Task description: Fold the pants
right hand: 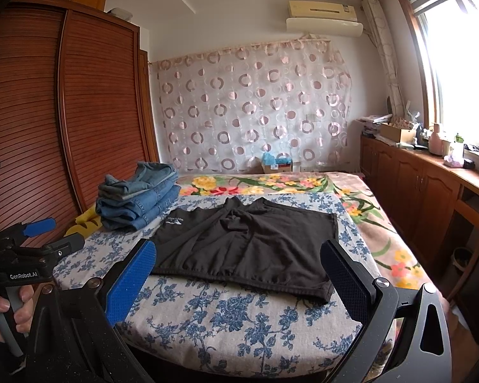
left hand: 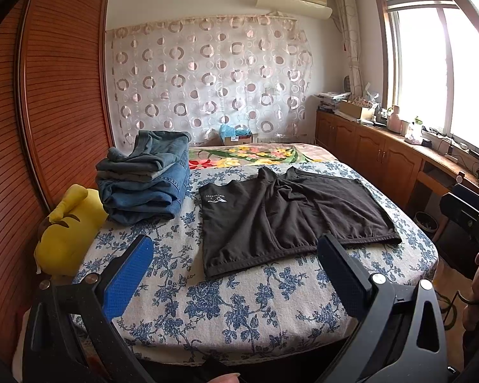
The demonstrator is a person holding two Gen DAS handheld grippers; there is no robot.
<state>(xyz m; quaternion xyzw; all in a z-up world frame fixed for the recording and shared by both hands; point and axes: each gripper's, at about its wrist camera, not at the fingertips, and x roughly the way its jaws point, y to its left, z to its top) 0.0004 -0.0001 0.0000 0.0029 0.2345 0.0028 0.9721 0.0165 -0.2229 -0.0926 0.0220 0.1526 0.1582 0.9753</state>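
Done: a stack of folded jeans sits at the bed's far left side, beside a yellow plush toy.
Pants in hand: black pants lie spread flat across the middle of the bed, waistband toward the near edge, not yet folded.
Left tool: jaws wide, empty, hovering short of the near edge.
Right tool: jaws wide, empty, near the waistband.
Left to do: by my judgement, every fold of this pair.

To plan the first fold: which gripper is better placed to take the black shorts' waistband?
Probably the left gripper: its open jaws frame the black shorts' waistband. The right gripper frames the hem.
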